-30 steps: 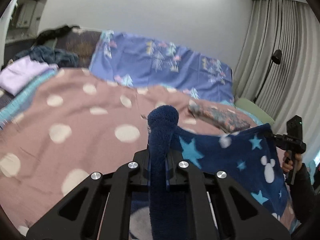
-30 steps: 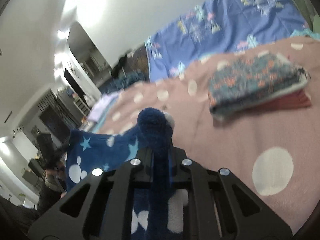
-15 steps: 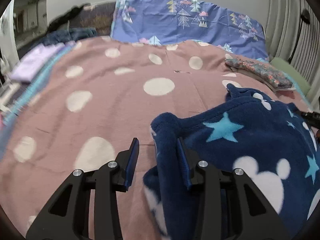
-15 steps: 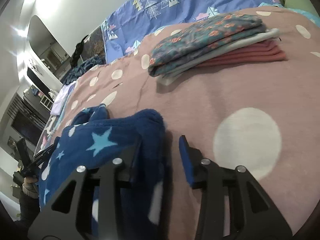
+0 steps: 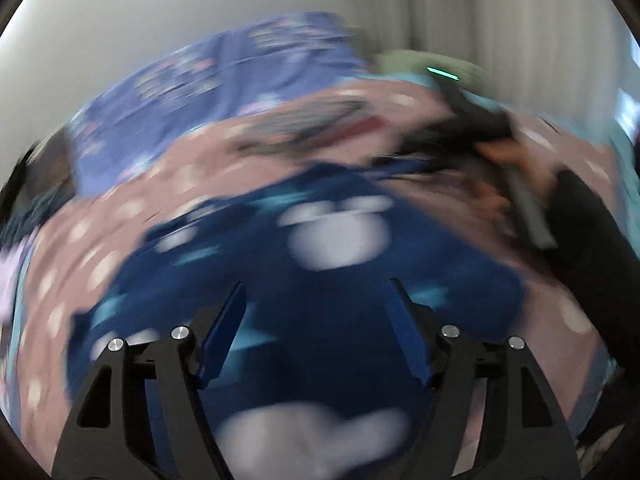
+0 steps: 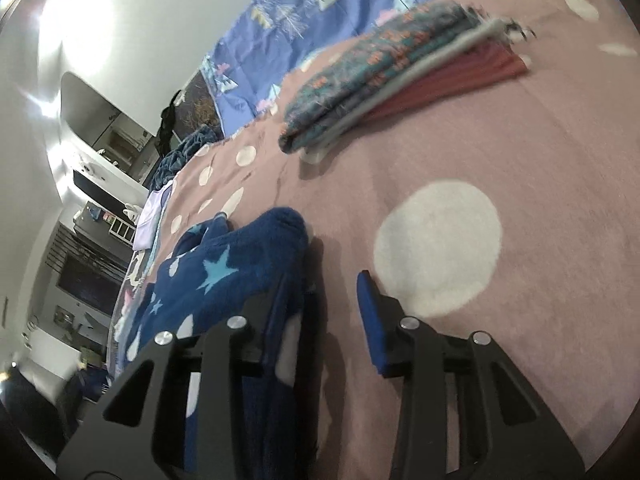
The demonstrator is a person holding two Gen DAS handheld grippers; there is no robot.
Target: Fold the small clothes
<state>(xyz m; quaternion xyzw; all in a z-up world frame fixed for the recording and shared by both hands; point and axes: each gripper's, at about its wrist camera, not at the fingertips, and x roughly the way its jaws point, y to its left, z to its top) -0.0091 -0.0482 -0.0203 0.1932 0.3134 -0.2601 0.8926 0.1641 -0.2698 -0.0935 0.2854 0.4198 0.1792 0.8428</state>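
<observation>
A dark blue fleece garment [image 5: 336,280] with light blue stars and white mouse shapes lies on the pink polka-dot bedspread [image 6: 520,184]. The left wrist view is motion-blurred. My left gripper [image 5: 316,320] is open and empty above the garment's middle. My right gripper [image 6: 324,292] is open low over the bed. The garment's edge [image 6: 240,256] lies against its left finger [image 6: 280,300], not clamped. The right gripper with the hand holding it also shows in the left wrist view [image 5: 460,132], at the garment's far right corner.
A stack of folded clothes [image 6: 400,76] lies further up the bed, patterned teal on top, grey and red below. A blue pillow [image 6: 304,24] lies at the head. More clothes [image 6: 188,152] are piled at the far left. Furniture stands beside the bed.
Both grippers have laid the garment down on the bed and opened. The left gripper has since swung quickly right and now hovers over the garment's middle.
</observation>
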